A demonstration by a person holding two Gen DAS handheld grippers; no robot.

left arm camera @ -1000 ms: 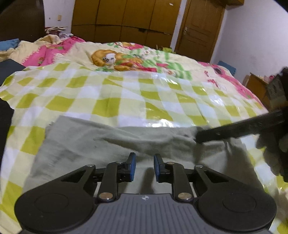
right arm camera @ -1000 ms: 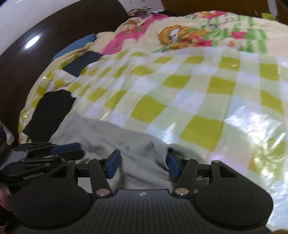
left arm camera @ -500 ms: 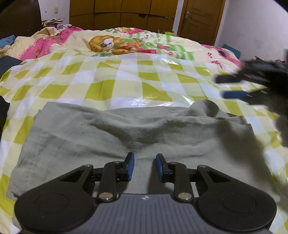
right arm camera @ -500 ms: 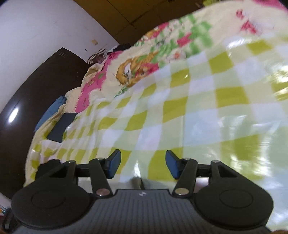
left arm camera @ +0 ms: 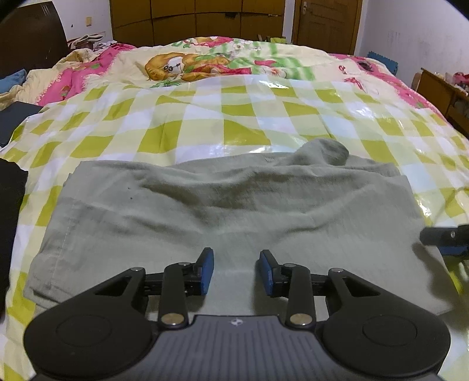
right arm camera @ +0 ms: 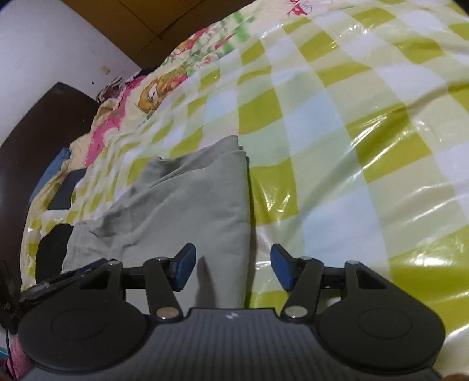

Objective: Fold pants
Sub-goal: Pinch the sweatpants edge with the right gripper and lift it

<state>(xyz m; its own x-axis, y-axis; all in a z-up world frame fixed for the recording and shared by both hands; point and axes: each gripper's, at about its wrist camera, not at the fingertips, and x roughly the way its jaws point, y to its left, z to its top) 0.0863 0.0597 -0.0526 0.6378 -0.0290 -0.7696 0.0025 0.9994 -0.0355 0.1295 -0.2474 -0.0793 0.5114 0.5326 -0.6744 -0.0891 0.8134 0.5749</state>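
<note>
Grey-green pants (left arm camera: 228,199) lie folded in a wide rectangle on the green-and-white checked plastic sheet (left arm camera: 205,117) on the bed. A bump of cloth rises at their far right edge. My left gripper (left arm camera: 236,271) is open and empty above the near middle of the pants. My right gripper (right arm camera: 230,268) is open and empty above the pants' right edge (right arm camera: 205,205), with the fold line running between its fingers. The right gripper also shows at the right edge of the left wrist view (left arm camera: 445,237).
A black garment (left arm camera: 8,211) lies at the left of the pants. A cartoon-print quilt (left arm camera: 205,61) covers the far bed. A dark headboard (right arm camera: 26,140), wooden wardrobes (left arm camera: 190,17) and a door stand behind. A wooden cabinet (left arm camera: 439,88) is at the right.
The right gripper let go of the pants' far right part, swung up and came down by the right edge. The left gripper drew back and opened a little wider.
</note>
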